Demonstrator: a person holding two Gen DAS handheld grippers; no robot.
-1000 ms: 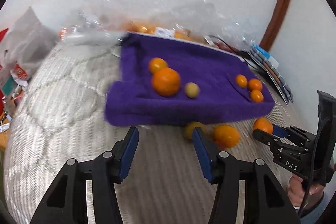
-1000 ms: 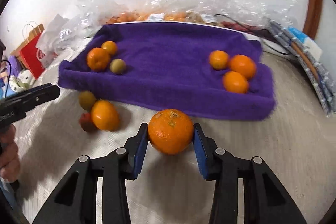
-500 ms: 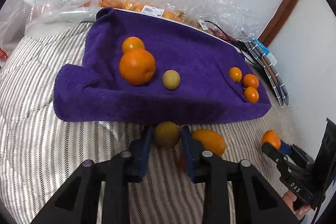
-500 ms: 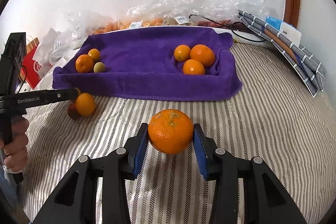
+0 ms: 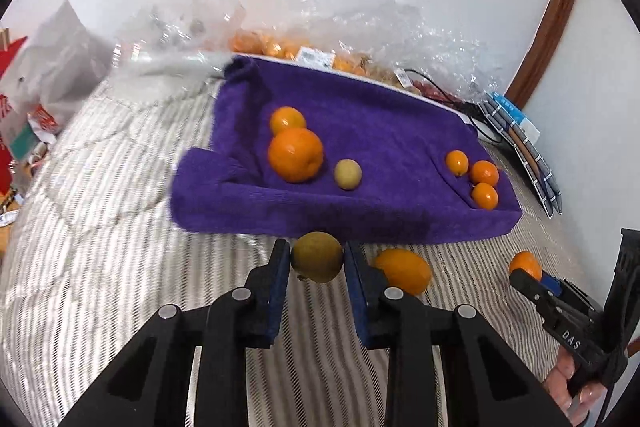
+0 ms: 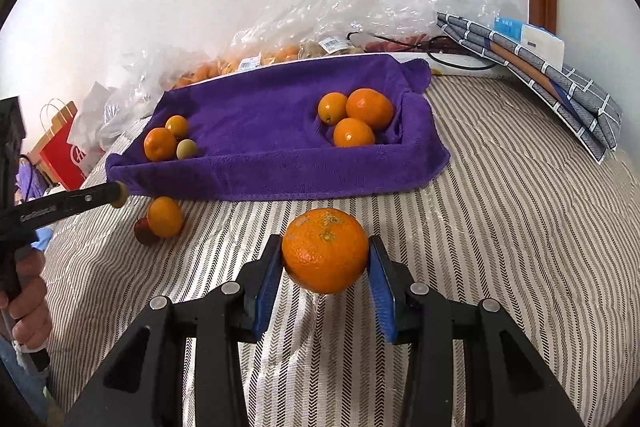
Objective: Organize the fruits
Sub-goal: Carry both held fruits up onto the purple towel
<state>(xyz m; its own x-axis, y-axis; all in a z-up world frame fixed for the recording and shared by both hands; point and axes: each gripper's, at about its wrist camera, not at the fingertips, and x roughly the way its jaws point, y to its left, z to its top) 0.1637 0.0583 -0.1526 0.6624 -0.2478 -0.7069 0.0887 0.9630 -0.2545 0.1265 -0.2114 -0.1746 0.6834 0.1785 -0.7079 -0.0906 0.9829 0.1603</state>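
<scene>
A bed [image 6: 500, 211] with a striped, quilted cover carries everything. A purple towel [image 6: 260, 131] lies spread on it toward the wall, its edges raised. In front of the towel's near edge an orange [image 6: 165, 216] sits on the cover, touching a small dark red fruit [image 6: 143, 231]. Clear plastic bags [image 6: 320, 23] lie along the wall, and folded checked cloth [image 6: 560, 87] rests at the far right corner.

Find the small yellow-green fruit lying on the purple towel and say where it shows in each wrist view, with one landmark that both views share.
Left wrist view: the yellow-green fruit lies mid-picture, right of the big orange.
Right wrist view: the fruit lies at the towel's left end, right of that orange.
Shared landmark: the purple towel.
</scene>
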